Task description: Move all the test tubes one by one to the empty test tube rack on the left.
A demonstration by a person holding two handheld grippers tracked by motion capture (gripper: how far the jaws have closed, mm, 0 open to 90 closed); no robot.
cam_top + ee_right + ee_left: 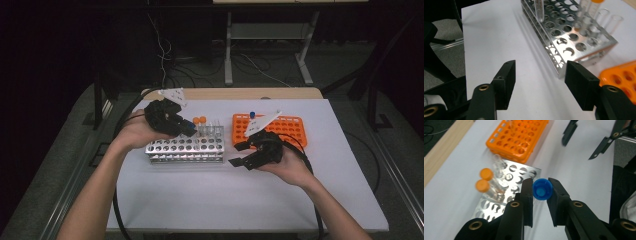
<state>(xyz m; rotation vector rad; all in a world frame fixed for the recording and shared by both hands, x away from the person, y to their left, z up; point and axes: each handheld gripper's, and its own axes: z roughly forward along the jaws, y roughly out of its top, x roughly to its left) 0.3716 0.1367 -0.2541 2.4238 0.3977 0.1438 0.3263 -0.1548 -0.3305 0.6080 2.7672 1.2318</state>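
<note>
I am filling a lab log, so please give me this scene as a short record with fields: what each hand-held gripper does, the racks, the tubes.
left hand-held gripper: shut on blue-capped tube, above metal rack
right hand-held gripper: open, nothing between its jaws
metal rack: silver, on white table
orange rack: beside metal rack, holds one blue-capped tube
orange-capped tubes: two, standing in metal rack

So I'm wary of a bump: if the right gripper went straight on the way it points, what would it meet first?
Probably the near end of the metal rack, just past the open right gripper. Before that lies bare table, though depth is hard to judge.
</note>
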